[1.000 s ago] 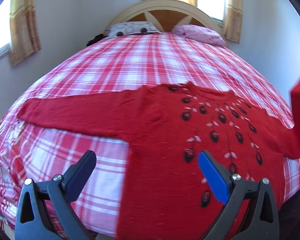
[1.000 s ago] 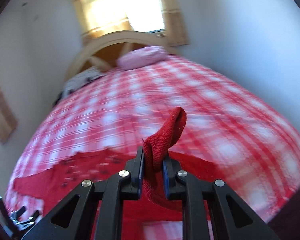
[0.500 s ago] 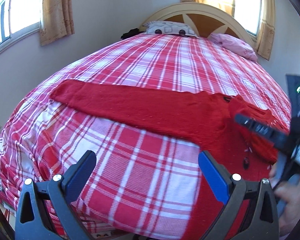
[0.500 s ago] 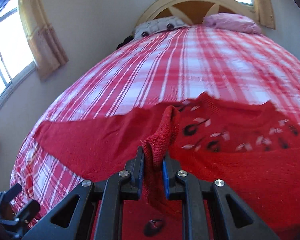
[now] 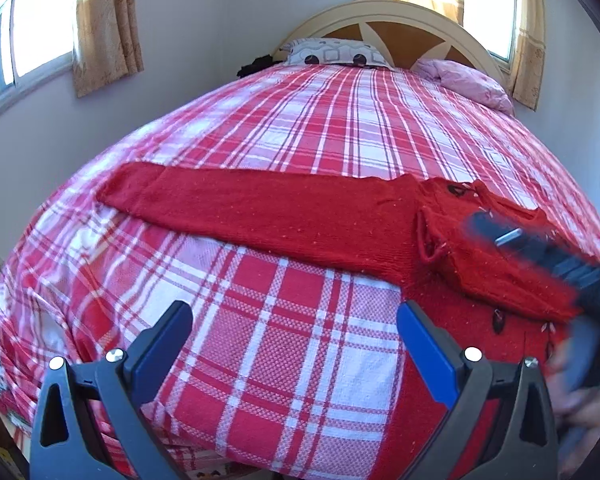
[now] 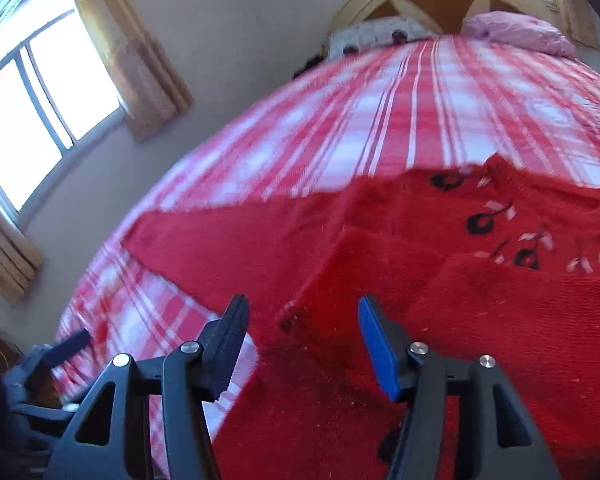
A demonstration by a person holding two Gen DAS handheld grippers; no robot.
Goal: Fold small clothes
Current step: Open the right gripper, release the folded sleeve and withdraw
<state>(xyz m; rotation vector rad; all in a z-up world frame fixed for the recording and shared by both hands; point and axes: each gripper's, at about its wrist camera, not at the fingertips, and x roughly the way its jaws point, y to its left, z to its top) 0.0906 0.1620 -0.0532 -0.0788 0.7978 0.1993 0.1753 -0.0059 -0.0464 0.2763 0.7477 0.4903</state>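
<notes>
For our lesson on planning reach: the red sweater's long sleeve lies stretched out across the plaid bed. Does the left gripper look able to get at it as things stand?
Probably yes. The left gripper is open and empty, and only bare plaid bedspread lies between it and the outstretched sleeve. The right gripper is off to the side over the sweater's body.

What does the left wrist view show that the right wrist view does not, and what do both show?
Only the left wrist view shows the full outstretched sleeve to its cuff, and the right hand-held gripper, blurred, over the sweater.

Only the right wrist view shows the folded-over sleeve lying released between the right hand-held gripper's open fingers.

Both show the red sweater, the plaid bed cover and the pink pillow.
</notes>
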